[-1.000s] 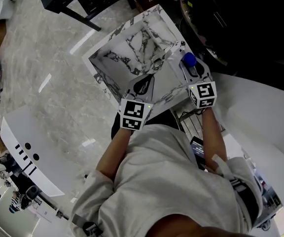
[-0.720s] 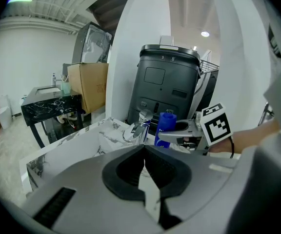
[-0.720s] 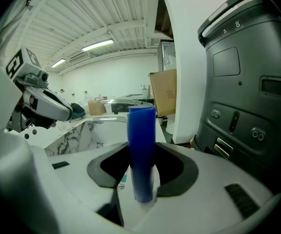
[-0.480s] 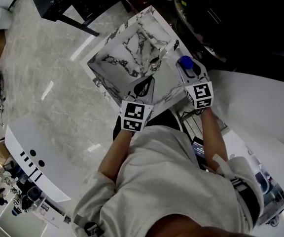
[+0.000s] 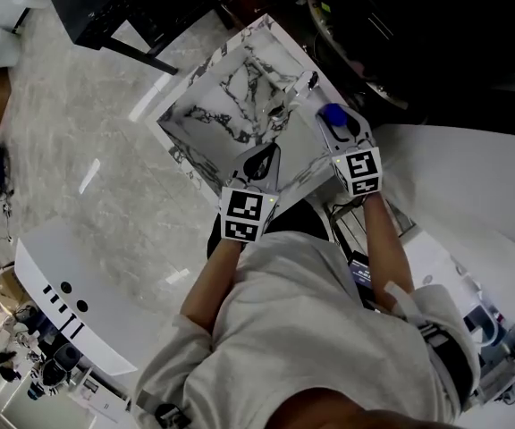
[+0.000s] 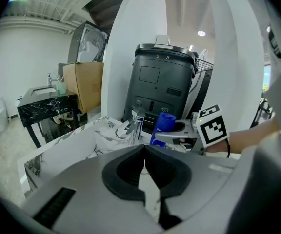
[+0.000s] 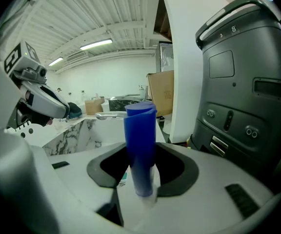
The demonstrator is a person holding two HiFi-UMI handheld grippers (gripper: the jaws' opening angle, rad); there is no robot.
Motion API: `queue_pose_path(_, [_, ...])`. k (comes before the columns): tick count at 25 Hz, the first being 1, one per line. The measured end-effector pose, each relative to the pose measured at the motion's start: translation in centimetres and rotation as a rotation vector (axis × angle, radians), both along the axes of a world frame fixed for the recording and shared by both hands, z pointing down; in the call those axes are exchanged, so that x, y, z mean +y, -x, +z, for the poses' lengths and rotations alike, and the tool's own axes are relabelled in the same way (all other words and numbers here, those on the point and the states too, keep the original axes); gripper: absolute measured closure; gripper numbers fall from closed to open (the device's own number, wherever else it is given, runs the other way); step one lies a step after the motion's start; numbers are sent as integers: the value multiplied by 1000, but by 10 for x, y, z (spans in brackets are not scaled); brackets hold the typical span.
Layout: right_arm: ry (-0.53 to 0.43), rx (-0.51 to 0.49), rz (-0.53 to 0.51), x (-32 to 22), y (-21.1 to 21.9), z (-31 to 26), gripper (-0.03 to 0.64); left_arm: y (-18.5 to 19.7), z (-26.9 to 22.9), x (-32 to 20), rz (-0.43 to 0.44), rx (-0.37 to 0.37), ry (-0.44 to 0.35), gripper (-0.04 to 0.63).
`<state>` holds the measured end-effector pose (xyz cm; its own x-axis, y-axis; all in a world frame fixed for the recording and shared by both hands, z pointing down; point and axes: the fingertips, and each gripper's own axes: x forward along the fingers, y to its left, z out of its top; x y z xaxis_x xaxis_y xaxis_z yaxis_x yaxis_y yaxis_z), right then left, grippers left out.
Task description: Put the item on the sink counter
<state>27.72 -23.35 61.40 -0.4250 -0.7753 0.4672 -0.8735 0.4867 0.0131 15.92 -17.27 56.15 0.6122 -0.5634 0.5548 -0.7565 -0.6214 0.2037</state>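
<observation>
In the head view, the white sink [image 5: 206, 88] with grey marble veining has a chrome faucet [image 5: 291, 96] on its far ledge. The right gripper [image 5: 336, 123] hangs just to the right of that faucet, holding the blue bottle [image 5: 332, 113] upright over the ledge. The left gripper [image 5: 259, 159] sits on the near side of the faucet, above the basin's front rim. In the left gripper view, its dark rubbery pads meet at the tips with nothing between them. The faucet stands ahead of them and the bottle is just to the faucet's right, in front of a black, hard-shelled machine [image 6: 162, 89]. A cardboard box [image 6: 84, 84] lies well to the faucet's left. In the right gripper view the jaws are partly spread and clamped on the bottle, which is a smooth, straight blue cylinder with a notched cap and a paler, translucent foot. The faucet's spout shows behind it to the left. The bottle looks like light, stiff plastic with a glossy, probably slippery skin, and it is tall for its base, so it could tip when set down. The mid-body grip below the cap looks right, because squeezing the cap might pop it open. The ledge is likely hard polished stone, so a level, gentle touchdown would suit.
</observation>
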Motion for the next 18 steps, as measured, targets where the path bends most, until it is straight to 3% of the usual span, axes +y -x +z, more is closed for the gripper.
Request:
queue_pose_path(7, [19, 31, -5, 4, 0, 5, 422, 2, -1, 7, 22, 4, -1, 586])
queue_pose_path(18, [8, -16, 115, 22, -8, -5, 374, 9, -3, 15, 60, 46, 8, 584])
